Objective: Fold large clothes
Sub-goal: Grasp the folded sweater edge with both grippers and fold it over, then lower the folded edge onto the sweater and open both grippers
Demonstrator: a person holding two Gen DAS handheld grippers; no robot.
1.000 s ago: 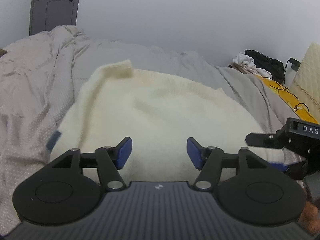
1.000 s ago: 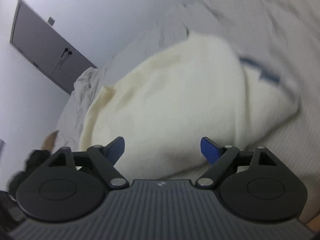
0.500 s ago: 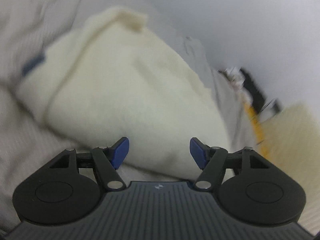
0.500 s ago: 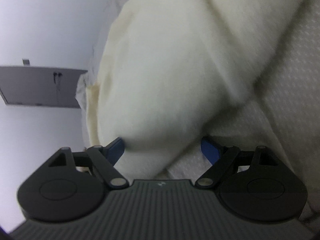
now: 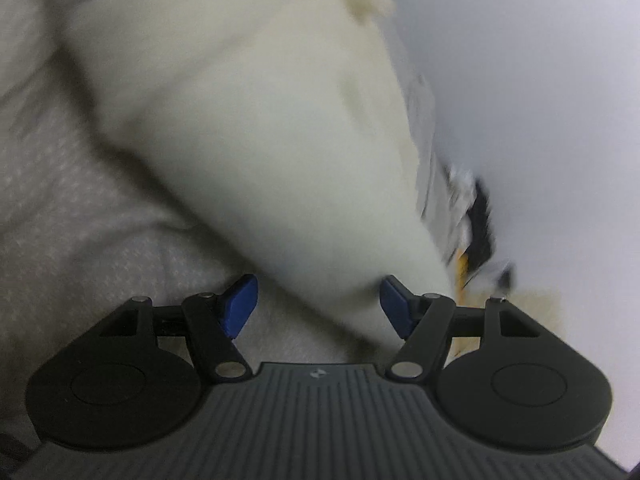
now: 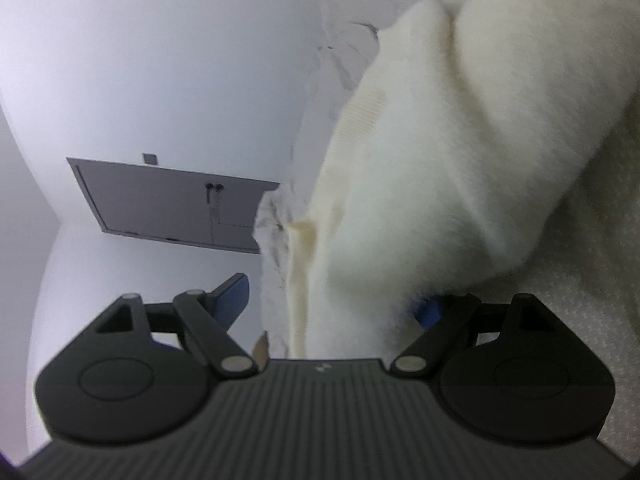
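Grey bedspread (image 5: pixel 80 216) underneath; soft, thick cream knitted sweater (image 5: pixel 260 140) edge between left gripper (image 5: pixel 318 304) and right gripper (image 6: pixel 332 300), both unclenched; take the hem.

You're looking at one cream sweater (image 5: pixel 256 128) lying on one grey bedspread (image 5: pixel 72 216). You're holding two grippers, the left gripper (image 5: pixel 318 306) and the right gripper (image 6: pixel 332 304), each showing two blue pads. One grey door (image 6: pixel 168 204) is showing.
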